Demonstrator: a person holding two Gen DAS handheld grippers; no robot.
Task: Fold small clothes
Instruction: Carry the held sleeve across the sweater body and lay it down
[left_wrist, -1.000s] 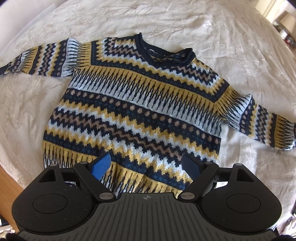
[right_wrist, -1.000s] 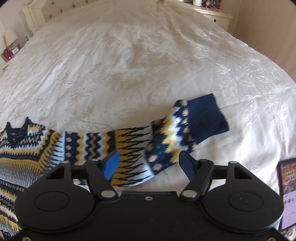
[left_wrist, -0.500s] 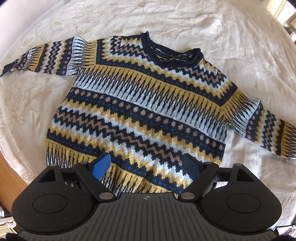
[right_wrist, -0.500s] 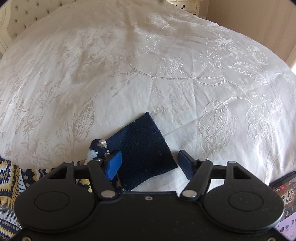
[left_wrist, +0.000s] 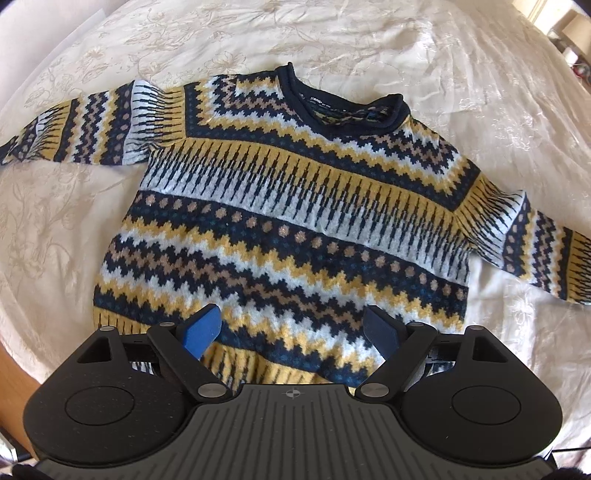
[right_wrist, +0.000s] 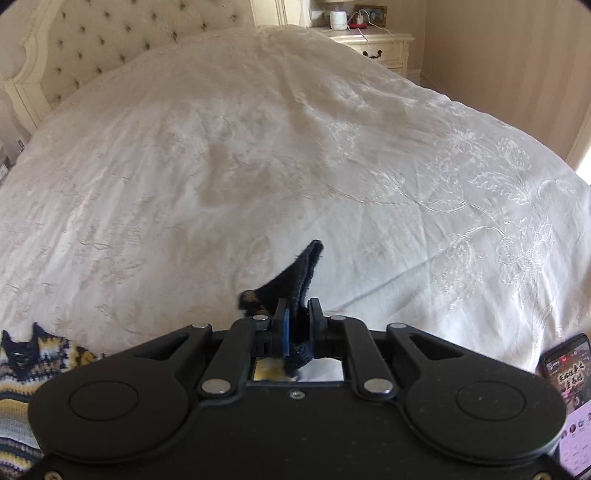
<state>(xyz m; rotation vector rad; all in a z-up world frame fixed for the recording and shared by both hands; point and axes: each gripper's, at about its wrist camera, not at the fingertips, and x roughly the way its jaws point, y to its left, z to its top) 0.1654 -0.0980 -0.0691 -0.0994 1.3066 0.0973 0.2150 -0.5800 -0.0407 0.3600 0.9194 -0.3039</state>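
The sweater (left_wrist: 295, 221) lay flat and face up on the bedspread (left_wrist: 461, 74), collar at the far side and hem at the near edge, with both sleeves spread out to the sides. At the far left, the left sleeve (left_wrist: 96, 125) stretched out straight, untouched. Over the near hem, the left gripper (left_wrist: 295, 328) hung with its jaws wide apart and nothing between them, just as it had been 1 second before; compared with that earlier view, it had drifted a little, so the sweater filled more of its view. No fold had yet been made in the body.

The change was on the right. A second earlier, the right sleeve lay flat on the bed ahead of the right gripper (right_wrist: 296, 325), whose jaws stood open around it. Half a second ago the navy cuff (right_wrist: 295, 280) sat between the open fingers. Now the jaws had snapped closed on that cuff: the fabric was pinched between the pads and stood up in a dark fold above them, lifted clear of the bedspread. The view was tilted further toward the headboard (right_wrist: 110, 48).

That grip probably meant the first fold was starting: the right sleeve could now be carried left, across the chest. A phone (right_wrist: 569, 398) lay at the near right edge of the bed, well clear of the sweater.
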